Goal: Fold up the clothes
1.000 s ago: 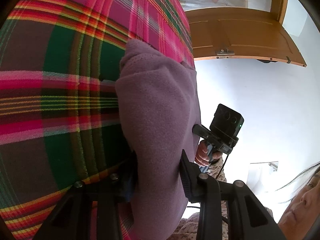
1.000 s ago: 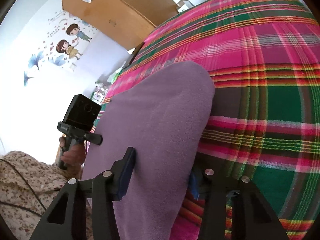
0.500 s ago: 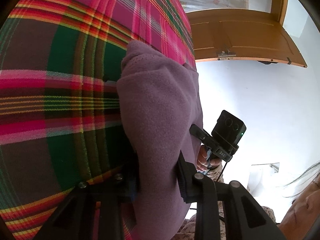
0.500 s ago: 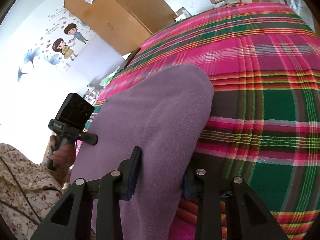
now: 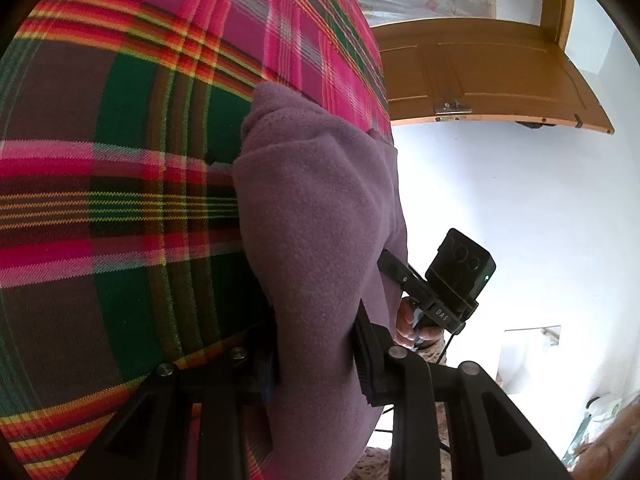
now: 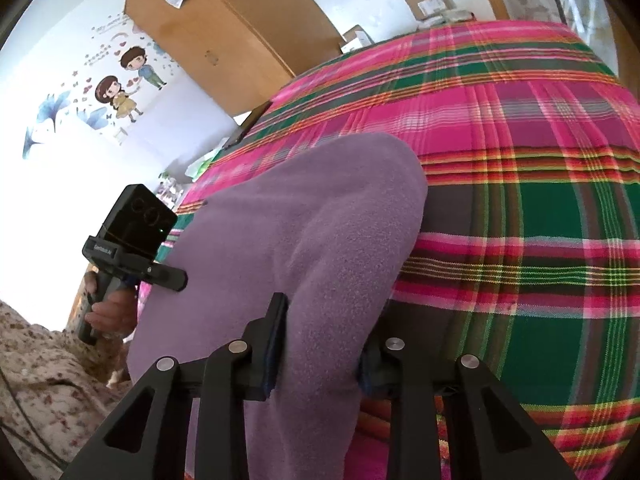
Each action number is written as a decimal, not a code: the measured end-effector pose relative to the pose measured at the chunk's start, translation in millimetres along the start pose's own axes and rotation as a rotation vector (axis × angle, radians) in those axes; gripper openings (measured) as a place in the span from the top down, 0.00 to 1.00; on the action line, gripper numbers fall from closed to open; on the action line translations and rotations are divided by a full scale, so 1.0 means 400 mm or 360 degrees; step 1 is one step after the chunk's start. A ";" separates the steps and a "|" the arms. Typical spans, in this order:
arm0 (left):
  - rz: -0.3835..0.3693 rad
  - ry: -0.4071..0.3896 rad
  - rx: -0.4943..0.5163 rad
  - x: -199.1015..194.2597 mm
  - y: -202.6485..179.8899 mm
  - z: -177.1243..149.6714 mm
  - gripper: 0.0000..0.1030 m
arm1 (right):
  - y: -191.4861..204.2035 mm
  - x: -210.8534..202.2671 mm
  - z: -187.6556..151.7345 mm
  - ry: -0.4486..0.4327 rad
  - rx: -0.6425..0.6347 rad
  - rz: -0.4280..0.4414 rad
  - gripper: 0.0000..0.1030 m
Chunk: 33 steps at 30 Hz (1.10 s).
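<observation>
A purple fleece garment (image 5: 320, 240) hangs stretched between both grippers above the plaid bedspread (image 5: 100, 200). My left gripper (image 5: 316, 360) is shut on one edge of the fleece, the cloth bunched between its fingers. In the right wrist view the same purple garment (image 6: 300, 248) spreads wide, and my right gripper (image 6: 320, 352) is shut on its near edge. Each view shows the other gripper held in a hand: the right gripper (image 5: 440, 296) beyond the fleece, the left gripper (image 6: 132, 248) at the garment's far side. The far end of the fleece rests on the bed.
The pink, green and brown plaid bedspread (image 6: 520, 200) covers the bed. A wooden door (image 5: 480, 80) stands beyond the bed edge. A wooden wardrobe (image 6: 224, 32) and a wall with cartoon stickers (image 6: 120, 92) lie to the left. A floral sleeve (image 6: 36, 368) is near.
Both grippers have lowered slightly and drawn back with the fleece held; the garment's far end has slid a little toward me on the bedspread.
</observation>
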<state>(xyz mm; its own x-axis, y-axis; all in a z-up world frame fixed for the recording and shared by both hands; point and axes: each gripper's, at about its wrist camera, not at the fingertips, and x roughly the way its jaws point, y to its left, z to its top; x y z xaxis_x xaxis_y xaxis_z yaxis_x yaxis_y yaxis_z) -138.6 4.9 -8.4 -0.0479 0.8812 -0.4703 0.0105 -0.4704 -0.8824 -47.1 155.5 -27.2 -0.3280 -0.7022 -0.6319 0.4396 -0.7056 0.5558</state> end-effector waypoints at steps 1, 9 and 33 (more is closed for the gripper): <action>-0.0001 -0.0001 0.0000 0.000 0.001 0.002 0.69 | -0.001 0.000 -0.001 -0.0007 0.0012 0.0001 0.70; 0.0030 0.0002 0.0018 0.001 -0.006 0.016 0.69 | 0.021 -0.008 -0.007 -0.0063 0.0028 -0.0056 0.77; 0.0053 -0.0141 0.0221 -0.062 -0.111 0.140 0.70 | 0.125 -0.048 0.088 -0.0257 0.0016 -0.0014 0.80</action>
<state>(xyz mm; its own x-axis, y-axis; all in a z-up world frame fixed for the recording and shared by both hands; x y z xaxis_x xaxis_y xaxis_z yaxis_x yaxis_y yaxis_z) -193.7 1.2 43.2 -0.1376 0.8603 -0.4908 -0.1242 -0.5066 -0.8532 -48.2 130.3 31.7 -0.4624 -0.7015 -0.5423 0.4280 -0.7122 0.5564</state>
